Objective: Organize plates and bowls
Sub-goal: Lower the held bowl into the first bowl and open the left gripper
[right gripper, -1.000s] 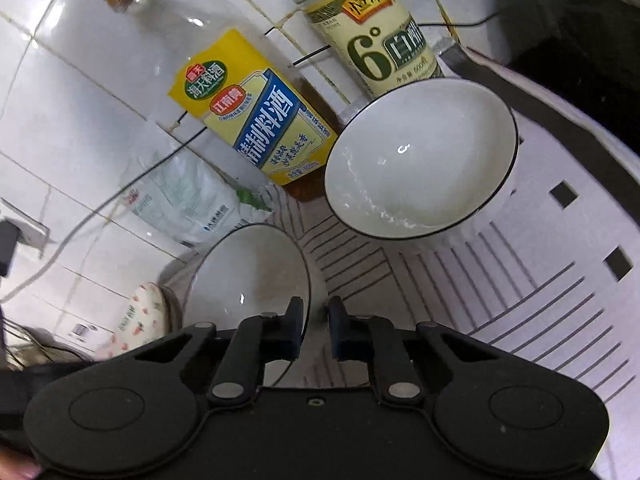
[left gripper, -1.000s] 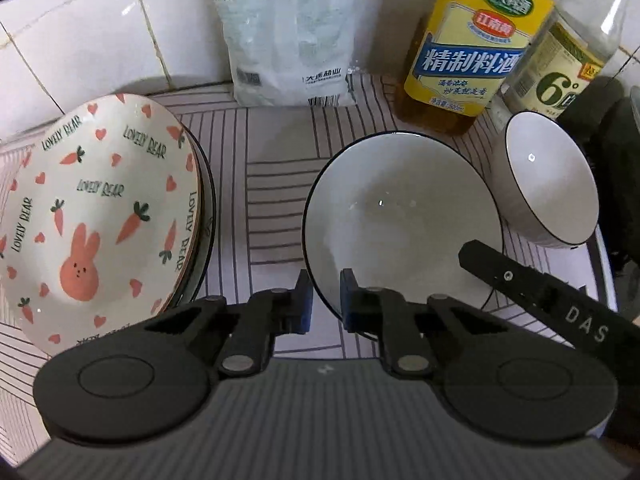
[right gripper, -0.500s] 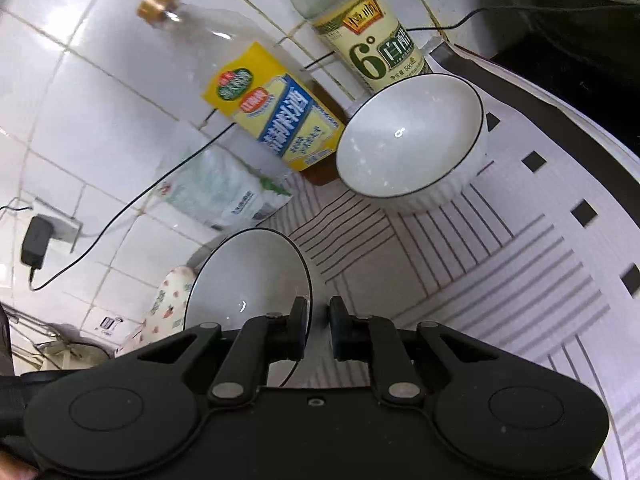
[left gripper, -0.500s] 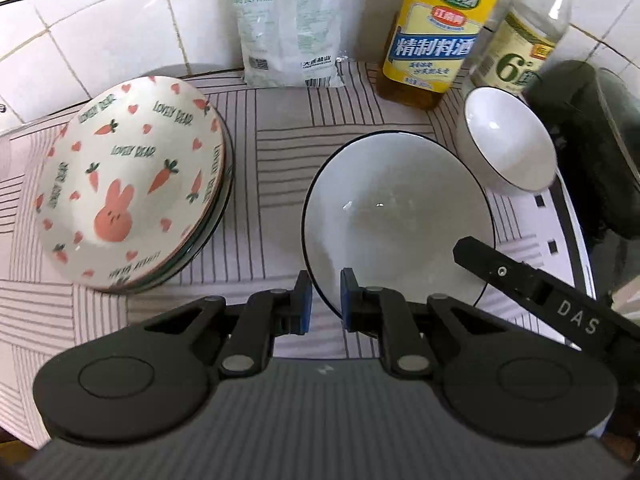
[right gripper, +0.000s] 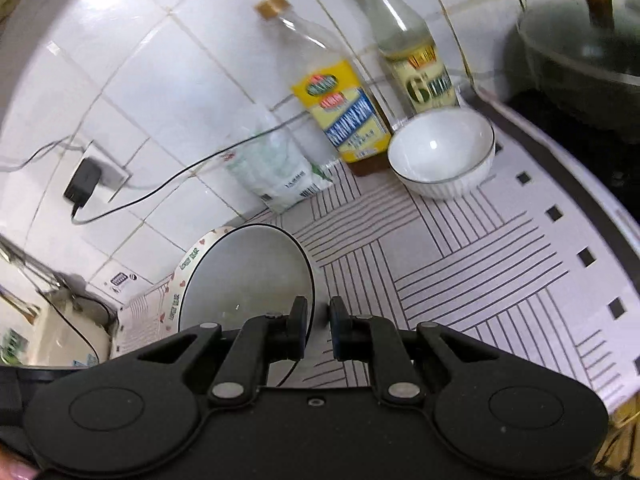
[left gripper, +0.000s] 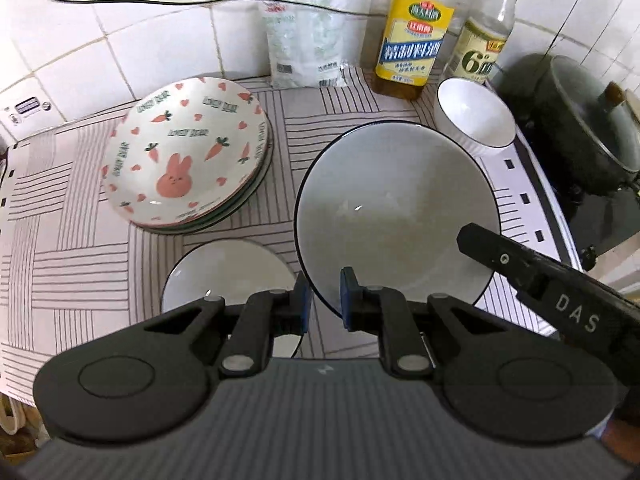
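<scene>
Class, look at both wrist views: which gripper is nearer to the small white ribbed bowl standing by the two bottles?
Right, probably. The right gripper holds the far-side rim of the large plate, toward the small ribbed bowl. The left gripper clamps the plate's near rim, with the whole plate between it and the bowl.

Glossy glazed ceramic on the black-rimmed plate [left gripper: 396, 208] between the pads; matt black plastic (faintly textured) on the left gripper [left gripper: 322, 304].
</scene>
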A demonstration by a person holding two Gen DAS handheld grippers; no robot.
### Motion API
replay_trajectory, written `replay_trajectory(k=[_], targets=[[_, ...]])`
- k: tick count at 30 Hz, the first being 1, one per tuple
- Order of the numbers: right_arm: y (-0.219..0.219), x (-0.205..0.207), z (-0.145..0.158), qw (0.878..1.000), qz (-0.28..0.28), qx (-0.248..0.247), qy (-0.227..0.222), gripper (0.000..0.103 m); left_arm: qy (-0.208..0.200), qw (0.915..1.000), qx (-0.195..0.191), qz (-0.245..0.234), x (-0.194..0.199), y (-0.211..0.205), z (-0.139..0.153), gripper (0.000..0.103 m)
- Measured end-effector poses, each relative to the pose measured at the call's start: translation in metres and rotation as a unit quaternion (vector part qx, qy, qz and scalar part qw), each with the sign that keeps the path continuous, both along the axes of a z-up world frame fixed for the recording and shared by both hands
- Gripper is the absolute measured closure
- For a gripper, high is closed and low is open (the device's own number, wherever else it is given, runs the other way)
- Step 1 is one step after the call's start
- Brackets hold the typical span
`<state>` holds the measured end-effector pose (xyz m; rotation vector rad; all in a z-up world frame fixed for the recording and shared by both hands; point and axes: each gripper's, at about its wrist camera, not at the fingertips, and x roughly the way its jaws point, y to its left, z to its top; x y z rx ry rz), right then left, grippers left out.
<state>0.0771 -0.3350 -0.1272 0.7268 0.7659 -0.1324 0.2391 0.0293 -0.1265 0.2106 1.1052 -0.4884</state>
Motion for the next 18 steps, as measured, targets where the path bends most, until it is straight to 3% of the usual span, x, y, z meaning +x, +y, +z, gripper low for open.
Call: replay_trajectory(k=[7,18], targets=[[0.035,-0.015,0.015,0.999,0.031,-0.009,-0.015,0.087,0.003,0.9996,-0.011,0.025,-0.015,0.049,0.007,0.090],[0.079,-0.012,-0.002,0.997,0.072,0.002,-0.021,0.087,0.021,0.9978,0.013,0.061,-0.016,0.087,-0.016,0.089]])
